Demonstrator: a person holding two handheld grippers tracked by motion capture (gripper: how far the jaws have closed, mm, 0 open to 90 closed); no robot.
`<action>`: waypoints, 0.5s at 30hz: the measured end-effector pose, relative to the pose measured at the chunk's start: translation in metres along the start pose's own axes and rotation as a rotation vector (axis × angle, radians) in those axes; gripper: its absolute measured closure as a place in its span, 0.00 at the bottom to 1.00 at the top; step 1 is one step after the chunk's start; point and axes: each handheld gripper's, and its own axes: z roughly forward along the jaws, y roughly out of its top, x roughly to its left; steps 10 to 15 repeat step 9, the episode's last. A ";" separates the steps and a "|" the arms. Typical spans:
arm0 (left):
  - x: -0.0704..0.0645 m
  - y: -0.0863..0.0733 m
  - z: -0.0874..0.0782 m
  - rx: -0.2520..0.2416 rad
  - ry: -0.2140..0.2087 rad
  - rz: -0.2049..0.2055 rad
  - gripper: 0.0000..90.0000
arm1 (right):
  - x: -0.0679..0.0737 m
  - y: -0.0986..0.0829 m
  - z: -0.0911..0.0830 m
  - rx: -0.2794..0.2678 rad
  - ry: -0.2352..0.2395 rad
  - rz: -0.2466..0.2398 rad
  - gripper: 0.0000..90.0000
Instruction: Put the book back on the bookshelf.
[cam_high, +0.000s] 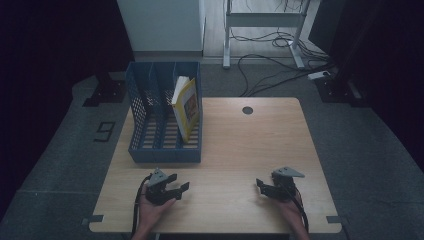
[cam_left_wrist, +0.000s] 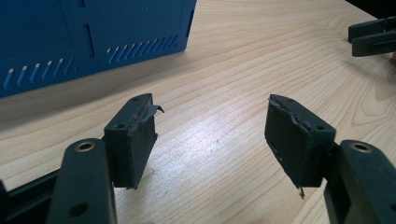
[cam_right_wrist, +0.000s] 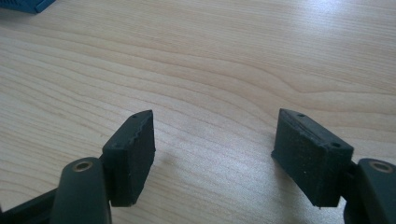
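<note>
The yellow-covered book (cam_high: 186, 109) stands on its edge in the right-hand slot of the blue slotted plastic file rack (cam_high: 145, 107), leaning to the right. It lies at about twelve to one o'clock from the left gripper (cam_high: 176, 186) in the high view and at about ten o'clock from the right gripper (cam_high: 262, 185). Its long axis runs away from the person, along the slot.

The left gripper is nearer, close to the rack's front wall (cam_left_wrist: 93, 42); the right gripper is well apart from it. Both grippers rest low over the pale wooden table (cam_high: 250, 150), jaws spread wide and holding nothing.

My guess is the left gripper is better placed to reach the book. The cover carries print, but it is too small to read.
</note>
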 end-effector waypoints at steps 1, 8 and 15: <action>0.000 0.000 0.000 0.001 0.001 0.000 0.37 | 0.000 0.000 0.000 0.001 -0.001 0.000 0.32; 0.003 -0.003 0.002 0.016 0.012 0.006 0.36 | 0.001 0.000 0.001 0.002 -0.009 -0.010 0.32; 0.004 -0.003 0.003 0.019 0.010 0.004 0.36 | 0.001 0.000 0.001 0.003 -0.010 -0.011 0.32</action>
